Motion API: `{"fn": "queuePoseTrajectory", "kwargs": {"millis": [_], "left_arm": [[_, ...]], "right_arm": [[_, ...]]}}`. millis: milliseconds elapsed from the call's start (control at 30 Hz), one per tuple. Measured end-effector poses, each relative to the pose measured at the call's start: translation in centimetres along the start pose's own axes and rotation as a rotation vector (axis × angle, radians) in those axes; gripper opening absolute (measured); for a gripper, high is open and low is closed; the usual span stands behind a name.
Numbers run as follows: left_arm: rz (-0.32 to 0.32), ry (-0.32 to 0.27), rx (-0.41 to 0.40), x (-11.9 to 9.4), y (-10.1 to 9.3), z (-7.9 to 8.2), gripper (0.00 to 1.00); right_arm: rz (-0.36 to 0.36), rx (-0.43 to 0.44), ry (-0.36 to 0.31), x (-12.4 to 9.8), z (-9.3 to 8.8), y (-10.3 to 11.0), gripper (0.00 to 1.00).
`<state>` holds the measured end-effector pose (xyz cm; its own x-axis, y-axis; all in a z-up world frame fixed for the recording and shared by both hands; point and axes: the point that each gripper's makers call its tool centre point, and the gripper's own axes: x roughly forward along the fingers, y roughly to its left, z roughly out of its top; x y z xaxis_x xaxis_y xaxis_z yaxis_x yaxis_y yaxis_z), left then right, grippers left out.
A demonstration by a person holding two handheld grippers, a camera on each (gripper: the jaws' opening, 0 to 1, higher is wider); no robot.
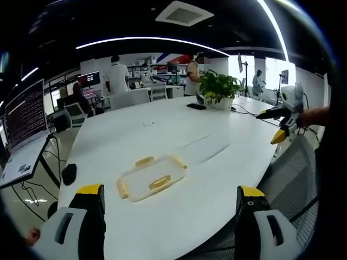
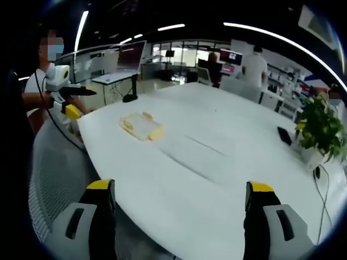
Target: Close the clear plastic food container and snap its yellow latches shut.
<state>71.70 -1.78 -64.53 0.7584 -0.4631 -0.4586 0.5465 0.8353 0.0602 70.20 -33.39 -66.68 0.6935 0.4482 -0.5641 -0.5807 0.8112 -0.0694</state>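
Clear container [image 1: 152, 177] flat on white table [image 1: 217, 179], lid on, yellow latches [image 1: 159, 182]; both hand-held grippers w/ jaws apart, holding nothing.

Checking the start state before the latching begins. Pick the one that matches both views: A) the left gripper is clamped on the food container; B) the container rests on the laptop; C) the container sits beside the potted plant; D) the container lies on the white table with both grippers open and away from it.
D: the clear food container lies alone on the white table, and the left gripper and right gripper stand open, well short of it.
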Motion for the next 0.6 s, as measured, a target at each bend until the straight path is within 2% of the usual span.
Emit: {"fn": "queuePoseTrajectory", "kwargs": {"millis": [200, 600], "left_arm": [[0.0, 0.001, 0.008, -0.1, 0.4, 0.2, 0.98], [-0.037, 0.028, 0.042, 0.2, 0.3, 0.0, 0.97]], "right_arm": [[0.014, -0.005, -0.003, 0.0, 0.6, 0.0, 0.97], [0.075, -0.072, 0.008, 0.7, 1.7, 0.5, 0.95]]}}
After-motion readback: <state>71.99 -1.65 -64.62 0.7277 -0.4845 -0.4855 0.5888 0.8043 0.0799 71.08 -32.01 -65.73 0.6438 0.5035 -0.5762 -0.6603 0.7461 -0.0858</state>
